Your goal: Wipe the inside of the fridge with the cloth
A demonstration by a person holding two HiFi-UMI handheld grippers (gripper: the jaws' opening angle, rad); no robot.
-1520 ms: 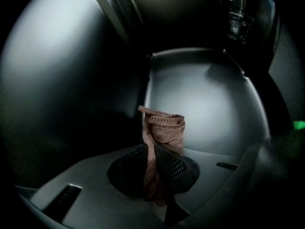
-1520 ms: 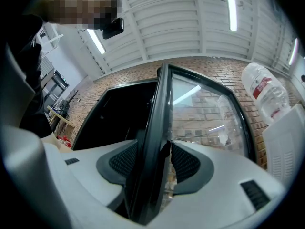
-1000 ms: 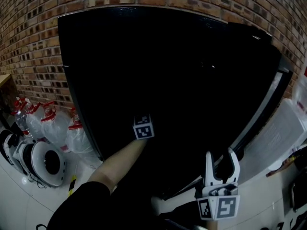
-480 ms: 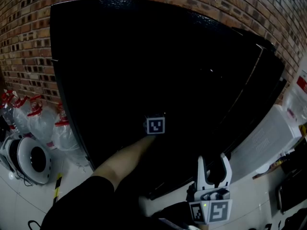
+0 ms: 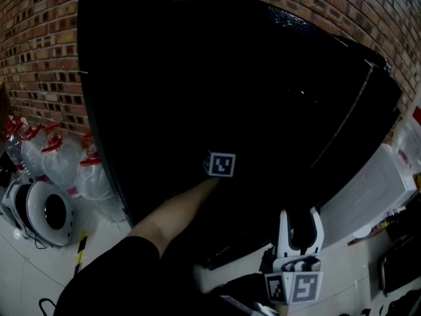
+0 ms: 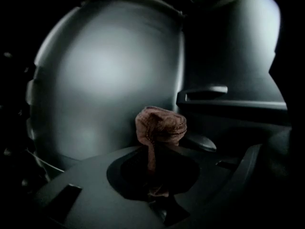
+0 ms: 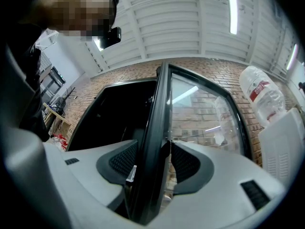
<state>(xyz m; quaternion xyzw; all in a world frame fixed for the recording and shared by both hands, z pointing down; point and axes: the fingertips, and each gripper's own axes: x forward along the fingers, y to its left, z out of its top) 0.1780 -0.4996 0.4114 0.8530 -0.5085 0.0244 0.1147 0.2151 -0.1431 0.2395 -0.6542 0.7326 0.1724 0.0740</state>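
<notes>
The reddish-brown cloth [image 6: 161, 125] sticks up bunched from the left claw [image 6: 153, 157].

left gripper [image 6: 153, 171] with cloth [image 6: 160, 125] moved rightward, reaching deeper into the dark fridge [image 5: 197, 78]

The fridge [image 5: 197, 78] was glossy black outside, its lining [image 6: 109, 80] dull grey, and the fridge door [image 7: 153, 142] black-framed. The cloth [image 6: 159, 125] was reddish-brown with a fine weave. The left gripper [image 6: 152, 168] appeared dark grey, and the right gripper [image 7: 164, 163] pale grey with black ribbed pads [image 7: 125, 160]. Both bore black-and-white square markers [image 5: 222, 164]. The wall [image 5: 39, 45] showed red-brown brick with pale mortar. The bottles [image 5: 62, 166] were clear with red caps, the floor [image 5: 33, 275] white and the sleeve [image 5: 112, 282] black.
</notes>
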